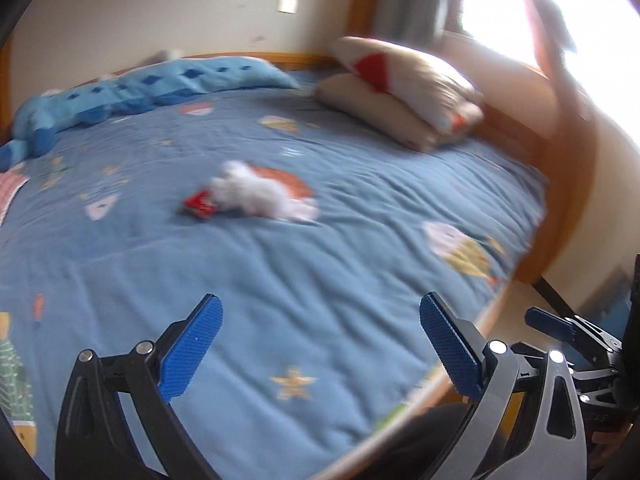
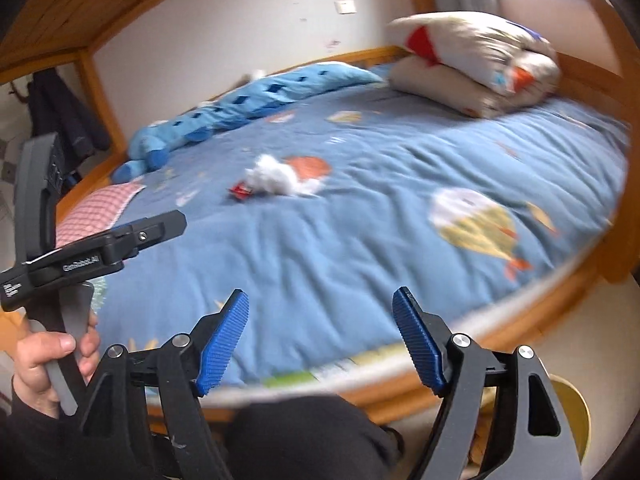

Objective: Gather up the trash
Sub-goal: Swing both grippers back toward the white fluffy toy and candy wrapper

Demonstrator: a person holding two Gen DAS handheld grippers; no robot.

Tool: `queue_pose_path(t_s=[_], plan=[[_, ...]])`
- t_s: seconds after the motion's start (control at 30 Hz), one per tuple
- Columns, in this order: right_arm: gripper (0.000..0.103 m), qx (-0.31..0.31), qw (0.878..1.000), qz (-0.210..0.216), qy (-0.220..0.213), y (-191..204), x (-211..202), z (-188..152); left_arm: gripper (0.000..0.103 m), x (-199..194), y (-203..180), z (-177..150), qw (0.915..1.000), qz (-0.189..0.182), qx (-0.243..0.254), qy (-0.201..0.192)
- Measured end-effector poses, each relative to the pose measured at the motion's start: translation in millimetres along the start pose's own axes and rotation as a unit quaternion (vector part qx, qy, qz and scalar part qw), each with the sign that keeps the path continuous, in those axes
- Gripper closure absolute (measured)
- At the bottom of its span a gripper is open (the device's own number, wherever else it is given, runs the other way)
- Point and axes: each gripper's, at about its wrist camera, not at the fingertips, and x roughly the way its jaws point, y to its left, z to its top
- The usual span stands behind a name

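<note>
Trash: a fluffy white wad (image 1: 262,194), tissue or stuffing, too blurred to tell which; a small crinkled red wrapper (image 1: 199,205) touches its left end; both lie mid-bed on the blue quilt (image 1: 320,280), well beyond either gripper
Hard to make out: both views smeared by motion; wrapper print unreadable; window (image 1: 520,12) blown out white
Left gripper (image 1: 320,348): jaws spread wide, nothing between them; ribbed blue pads (image 1: 192,348) on black arms; the person's hand (image 2: 48,360) grips its handle, seen in the right view
Right gripper (image 2: 320,340): jaws apart, empty; same ribbed blue pads (image 2: 224,340)
Quilt: soft, wrinkled, printed with balloons and stars
Surroundings: long blue plush toy (image 1: 140,92) along the far edge; two stacked cream pillows (image 1: 404,88) with red patches; wooden bed frame (image 2: 500,364); pink checked cloth (image 2: 100,208), cut off by the left gripper
</note>
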Motion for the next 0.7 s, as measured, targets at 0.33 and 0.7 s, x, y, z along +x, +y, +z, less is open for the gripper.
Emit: queue_pose_path(t_s=[0.33, 0.7], plan=[[0.016, -0.047, 0.998, 0.049, -0.002, 52, 70, 37, 0.004, 13, 70, 25, 0.9987, 0.043, -0.028, 0.0], [0.008, -0.099, 0.994, 0.047, 0.002, 67, 134, 73, 0.004, 61, 109, 47, 0.9982, 0.048, -0.03, 0.02]])
